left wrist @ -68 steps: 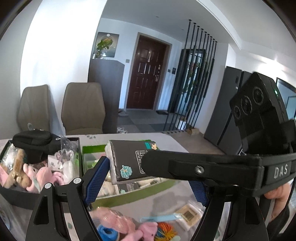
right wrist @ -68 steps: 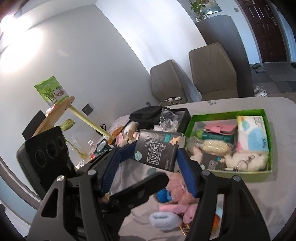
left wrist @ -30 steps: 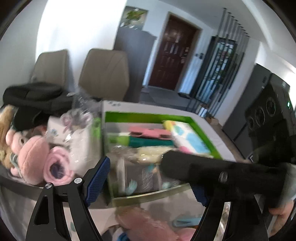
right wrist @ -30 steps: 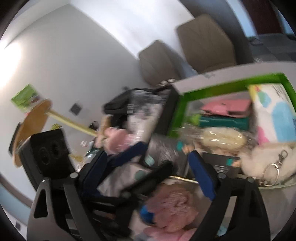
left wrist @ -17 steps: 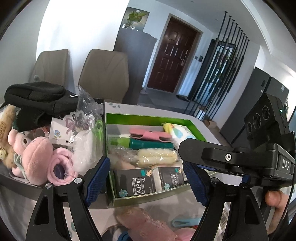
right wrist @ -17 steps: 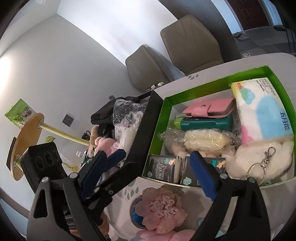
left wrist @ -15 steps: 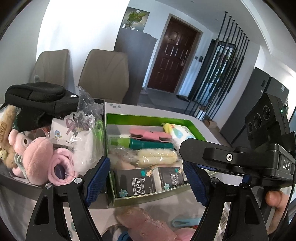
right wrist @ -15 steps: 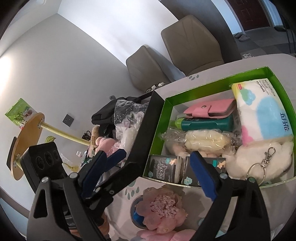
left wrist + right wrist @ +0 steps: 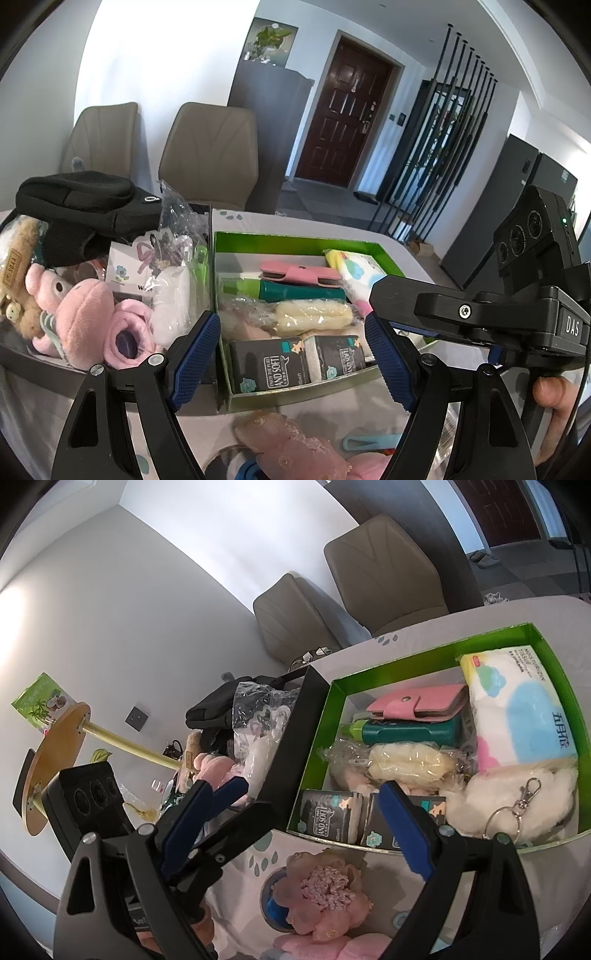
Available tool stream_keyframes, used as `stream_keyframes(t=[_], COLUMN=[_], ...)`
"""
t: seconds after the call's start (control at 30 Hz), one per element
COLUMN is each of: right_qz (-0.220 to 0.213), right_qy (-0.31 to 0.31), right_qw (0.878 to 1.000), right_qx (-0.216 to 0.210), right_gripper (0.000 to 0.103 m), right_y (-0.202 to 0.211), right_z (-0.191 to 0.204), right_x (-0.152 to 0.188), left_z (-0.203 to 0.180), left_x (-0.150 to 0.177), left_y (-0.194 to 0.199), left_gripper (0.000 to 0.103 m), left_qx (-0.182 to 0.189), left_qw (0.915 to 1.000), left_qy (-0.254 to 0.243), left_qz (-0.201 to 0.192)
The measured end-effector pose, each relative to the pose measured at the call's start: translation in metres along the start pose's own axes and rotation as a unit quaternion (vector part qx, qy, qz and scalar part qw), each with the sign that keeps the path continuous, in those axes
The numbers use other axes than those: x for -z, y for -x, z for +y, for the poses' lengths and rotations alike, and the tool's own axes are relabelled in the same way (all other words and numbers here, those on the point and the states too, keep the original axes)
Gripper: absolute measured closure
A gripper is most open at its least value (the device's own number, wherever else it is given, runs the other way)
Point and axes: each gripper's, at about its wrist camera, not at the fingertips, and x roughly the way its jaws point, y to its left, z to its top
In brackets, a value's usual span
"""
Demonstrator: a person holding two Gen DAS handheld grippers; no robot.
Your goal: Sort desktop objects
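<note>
The bench (image 9: 325, 225) is carrying two boxes side by side. The green box (image 9: 424, 653) is sitting on the right, the black box (image 9: 291, 738) touching its left wall and brimming with pink plush toys (image 9: 85, 314) and a black pouch (image 9: 81, 199). Inside the green box, a white tissue pack (image 9: 517, 716) is lying along the right wall, with a pink wallet (image 9: 417, 701), a teal bottle (image 9: 410, 731) and a wrapped cream bundle (image 9: 406, 760) stacked toward the front. Two dark tissue packets (image 9: 269, 363) are standing against the front wall. A pink fabric flower (image 9: 325, 890) is lying on the bench before the box. The left gripper (image 9: 291, 354) and right gripper (image 9: 306, 827) are both hovering spread wide, holding nothing.
</note>
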Motion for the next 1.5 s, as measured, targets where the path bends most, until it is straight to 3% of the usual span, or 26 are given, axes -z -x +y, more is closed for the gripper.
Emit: stream_keyframes(t=[0.2, 0.43, 0.53, 0.63, 0.73, 0.83, 1.13, 1.5], right_qz=[-0.009, -0.017, -0.020, -0.026, -0.021, -0.008, 0.032, 0.032], right_qy=[0.014, 0.054, 0.082, 0.105, 0.118, 0.127, 0.140, 0.137], right_qw=[1.000, 0.996, 0.992, 0.988, 0.985, 0.981, 0.970, 0.970], right_qx=[0.015, 0.065, 0.093, 0.114, 0.126, 0.148, 0.196, 0.199], right_gripper=[0.011, 0.008, 0.001, 0.001, 0.000, 0.000, 0.000, 0.000], right_y=[0.009, 0.025, 0.034, 0.045, 0.051, 0.050, 0.040, 0.040], right_z=[0.003, 0.013, 0.020, 0.024, 0.026, 0.025, 0.018, 0.018], right_x=[-0.002, -0.005, -0.005, -0.006, -0.005, -0.005, 0.000, -0.001], left_z=[-0.006, -0.012, -0.012, -0.014, -0.018, -0.023, -0.023, -0.026], left_x=[-0.004, -0.007, -0.007, -0.010, -0.010, -0.009, -0.008, -0.007], left_y=[0.004, 0.013, 0.018, 0.022, 0.023, 0.025, 0.020, 0.018], left_gripper=[0.022, 0.021, 0.014, 0.013, 0.001, 0.001, 0.001, 0.001], left_qx=[-0.016, -0.056, -0.064, -0.073, -0.098, -0.118, -0.127, -0.128], left_qw=[0.9998, 0.9974, 0.9965, 0.9956, 0.9926, 0.9894, 0.9889, 0.9885], left_qy=[-0.013, -0.038, -0.043, -0.047, -0.059, -0.073, -0.072, -0.078], left_qz=[-0.008, -0.023, -0.031, -0.036, -0.039, -0.045, -0.029, -0.022])
